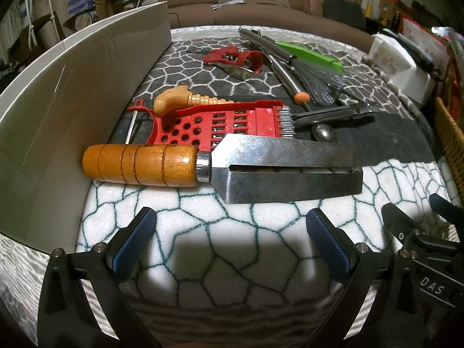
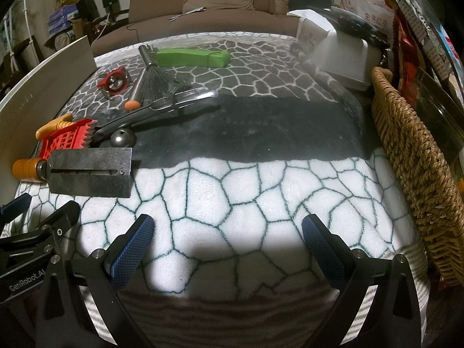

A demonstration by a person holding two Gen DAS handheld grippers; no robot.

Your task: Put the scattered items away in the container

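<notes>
The left gripper (image 1: 232, 232) hangs wide and empty just short of the wooden-handled slicer (image 1: 220, 171), which lies crosswise on the blanket beside the white container (image 1: 72, 87). Best close on the wooden handle, not the blade. The right gripper (image 2: 229, 237) is also wide, holding nothing.

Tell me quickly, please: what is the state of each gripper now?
Left gripper: open, holding nothing, just short of the wooden-handled slicer.
Right gripper: open, holding nothing, over the blanket.
</notes>
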